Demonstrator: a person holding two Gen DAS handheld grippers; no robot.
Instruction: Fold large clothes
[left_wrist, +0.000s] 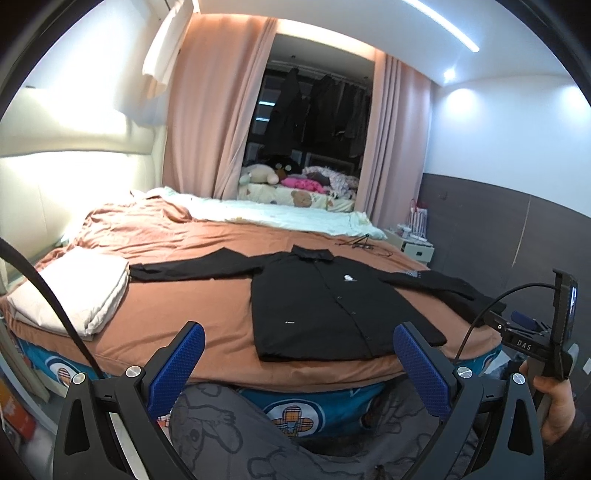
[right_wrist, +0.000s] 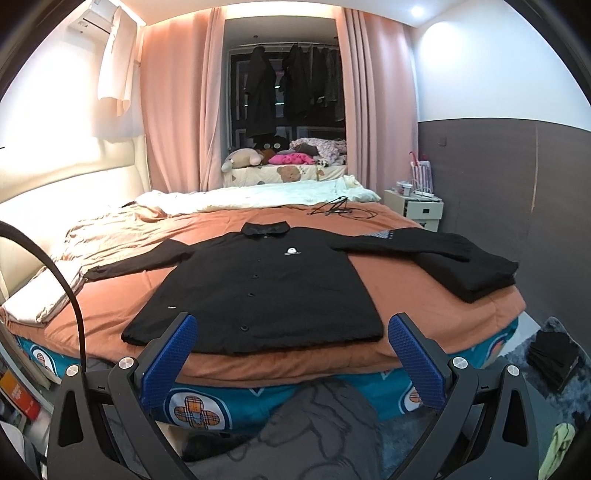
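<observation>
Warm glare washes out the headboard (right_wrist: 55, 184) on the left. Ceiling lights glow cool white above it. Fisheye bending darkens both views' edges; focus is sharp.

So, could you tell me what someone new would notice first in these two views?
The black shirt lies spread flat, buttoned and face up, on the orange bedspread, sleeves out to both sides. A folded black garment sits at the bed's right edge, under that sleeve's end. The left gripper and right gripper hang open before the hem.
</observation>
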